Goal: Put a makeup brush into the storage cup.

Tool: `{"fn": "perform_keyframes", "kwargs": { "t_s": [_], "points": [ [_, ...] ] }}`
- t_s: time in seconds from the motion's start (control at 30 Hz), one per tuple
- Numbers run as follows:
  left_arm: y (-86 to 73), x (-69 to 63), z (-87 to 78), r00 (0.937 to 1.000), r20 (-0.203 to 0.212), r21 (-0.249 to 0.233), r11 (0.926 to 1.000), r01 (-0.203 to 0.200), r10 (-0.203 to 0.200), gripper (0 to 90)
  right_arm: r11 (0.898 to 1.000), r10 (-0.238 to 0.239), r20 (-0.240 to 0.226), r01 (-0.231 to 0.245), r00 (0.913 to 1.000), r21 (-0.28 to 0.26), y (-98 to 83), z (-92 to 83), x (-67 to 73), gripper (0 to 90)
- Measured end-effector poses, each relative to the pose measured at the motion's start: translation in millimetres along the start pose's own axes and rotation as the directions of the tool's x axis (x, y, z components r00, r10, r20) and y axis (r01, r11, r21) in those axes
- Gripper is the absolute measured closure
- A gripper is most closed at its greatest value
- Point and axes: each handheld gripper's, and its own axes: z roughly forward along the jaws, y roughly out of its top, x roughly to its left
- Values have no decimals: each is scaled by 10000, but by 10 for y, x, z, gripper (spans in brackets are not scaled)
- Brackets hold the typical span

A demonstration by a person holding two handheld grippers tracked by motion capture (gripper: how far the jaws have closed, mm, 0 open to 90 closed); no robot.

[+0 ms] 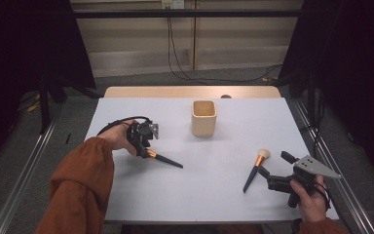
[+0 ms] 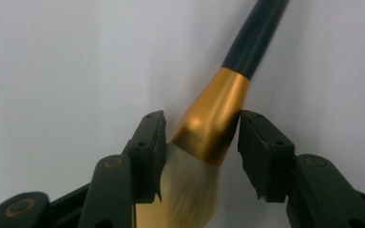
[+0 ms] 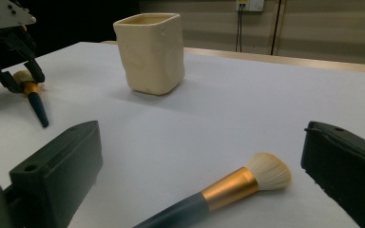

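My left tool (image 2: 202, 130) clamps the gold ferrule of the dark-handled makeup brush (image 2: 214, 123) at frame centre for lifting; right tool (image 3: 209, 161) gapes apart.

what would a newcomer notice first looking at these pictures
Probably the left gripper at the table's left, its jaws set around the gold ferrule of a makeup brush that lies on the white table. Next, the cream cup standing upright near the table's middle toward the far edge. Then the second brush lying at the right, between the wide-open jaws of the right gripper.
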Motion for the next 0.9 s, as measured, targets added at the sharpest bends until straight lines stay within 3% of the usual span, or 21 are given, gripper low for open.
{"fn": "perform_keyframes", "kwargs": {
  "t_s": [0.1, 0.23, 0.3, 0.37, 0.4, 0.73, 0.9],
  "points": [
    [-4, -1, 14, 9999, 71, -106, 9999, 116, -115, 563, 10000, -5, -11, 5, 10000, 4, 0, 2, -1, 0],
    [8, 0, 6, 10000, 15, -5, 10000, -25, 25, 583, 10000, -21, -17, 21, 10000, 14, -1, 3, -1, 0],
    [14, -8, 15, 9999, 56, -75, 9999, 133, -132, 598, 10000, -17, -10, 17, 10000, 2, -1, 4, 0, 0],
    [25, -2, 10, 10000, 47, 128, 9999, -42, 42, 602, 10000, -22, -8, 22, 10000, 7, -1, 3, 0, 0],
    [26, -12, 13, 10000, 28, 81, 9999, 90, -91, 606, 10000, -19, -12, 19, 10000, 11, -1, 4, 0, 0],
    [44, -8, 7, 9993, 333, 126, 9998, 158, -162, 628, 10000, -20, 3, 20, 10000, 64, -3, 8, 0, 0],
    [76, 2, 11, 9989, 384, 426, 9988, 248, -264, 630, 10000, -21, 4, 21, 10000, 73, -4, 9, -2, 0]
  ]
}}
